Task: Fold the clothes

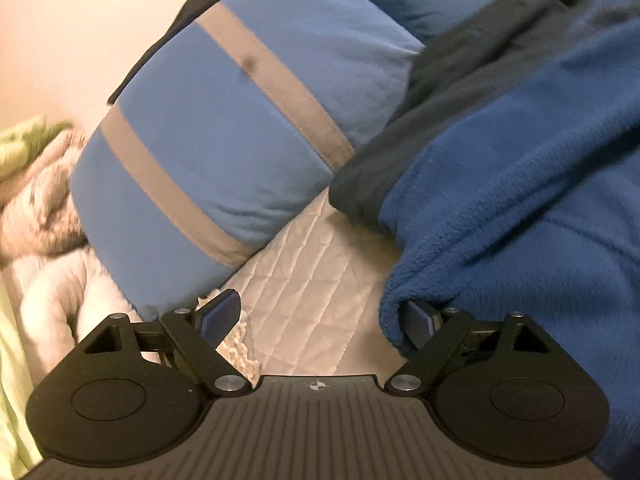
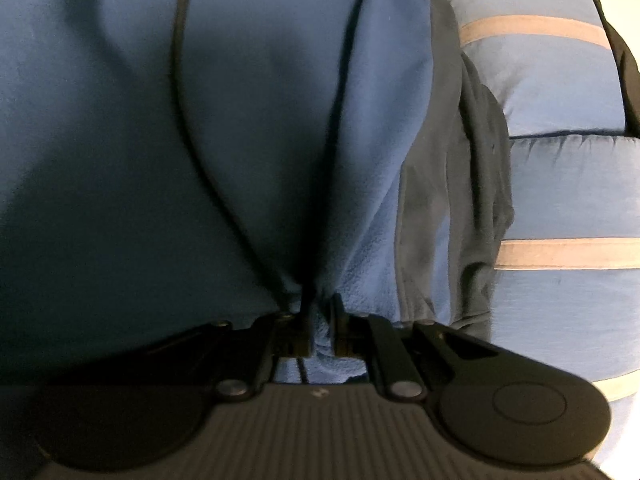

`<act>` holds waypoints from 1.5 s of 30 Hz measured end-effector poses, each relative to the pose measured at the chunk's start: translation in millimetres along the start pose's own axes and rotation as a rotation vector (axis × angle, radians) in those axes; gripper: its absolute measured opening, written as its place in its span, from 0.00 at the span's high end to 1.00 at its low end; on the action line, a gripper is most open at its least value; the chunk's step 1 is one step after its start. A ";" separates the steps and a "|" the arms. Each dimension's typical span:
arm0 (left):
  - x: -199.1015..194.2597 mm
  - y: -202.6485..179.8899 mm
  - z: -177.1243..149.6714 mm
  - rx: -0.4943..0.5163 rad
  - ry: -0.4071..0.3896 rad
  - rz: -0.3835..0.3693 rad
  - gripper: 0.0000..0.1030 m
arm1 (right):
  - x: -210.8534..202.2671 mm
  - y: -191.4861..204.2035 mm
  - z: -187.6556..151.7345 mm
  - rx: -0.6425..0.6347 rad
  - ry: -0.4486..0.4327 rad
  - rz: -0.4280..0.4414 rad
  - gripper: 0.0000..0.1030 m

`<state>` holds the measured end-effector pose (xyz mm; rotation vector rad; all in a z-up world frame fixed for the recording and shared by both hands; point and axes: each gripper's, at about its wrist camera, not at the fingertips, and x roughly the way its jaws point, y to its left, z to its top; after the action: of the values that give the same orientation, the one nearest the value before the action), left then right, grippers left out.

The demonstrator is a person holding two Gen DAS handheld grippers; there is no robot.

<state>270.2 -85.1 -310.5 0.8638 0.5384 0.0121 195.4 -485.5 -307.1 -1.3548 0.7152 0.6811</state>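
A blue fleece jacket (image 1: 520, 184) with dark trim lies on a quilted bed cover (image 1: 320, 280), filling the right of the left wrist view. My left gripper (image 1: 320, 316) is open, fingers wide apart; the fleece edge drapes over its right finger (image 1: 420, 320), and nothing sits between the fingers. In the right wrist view the same jacket (image 2: 200, 120) fills most of the frame, with a dark zipper line running down it. My right gripper (image 2: 320, 320) is shut on a bunched fold of the fleece beside that zipper.
Blue pillows with grey stripes (image 1: 224, 132) lie beyond the jacket, also visible as pillows (image 2: 560, 160) at the right. Beige and white fluffy blankets (image 1: 52, 240) and a green cloth (image 1: 28, 144) are heaped at the left. A pale wall (image 1: 80, 20) stands behind.
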 end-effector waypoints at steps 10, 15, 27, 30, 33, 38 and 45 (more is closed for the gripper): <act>-29.9 27.5 8.6 -0.250 -0.036 -0.168 0.17 | -11.4 -16.1 -3.4 0.174 -0.077 -0.080 0.29; -48.0 45.5 13.1 -0.403 -0.074 -0.258 0.17 | -34.0 -31.3 -10.3 0.302 -0.151 -0.094 0.15; 20.8 15.5 11.2 -0.451 0.193 -0.324 0.15 | -65.6 -53.8 -42.0 0.648 -0.175 -0.125 0.03; 22.0 15.2 0.0 -0.452 0.227 -0.335 0.15 | -69.0 -58.5 -63.0 0.730 -0.171 -0.127 0.02; 14.0 8.8 1.1 -0.354 0.210 -0.298 0.15 | -71.9 -61.8 -78.4 0.805 -0.178 -0.126 0.02; -2.7 1.0 11.4 -0.230 0.183 -0.221 0.16 | -76.5 -66.5 -99.8 0.924 -0.198 -0.127 0.02; -68.9 55.8 33.4 -0.341 -0.018 -0.124 0.16 | -92.4 -76.6 -126.8 1.073 -0.260 -0.152 0.00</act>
<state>237.0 -87.8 -221.8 0.4972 0.5527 -0.0170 190.8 -621.1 -197.2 -0.3166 0.6075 0.2467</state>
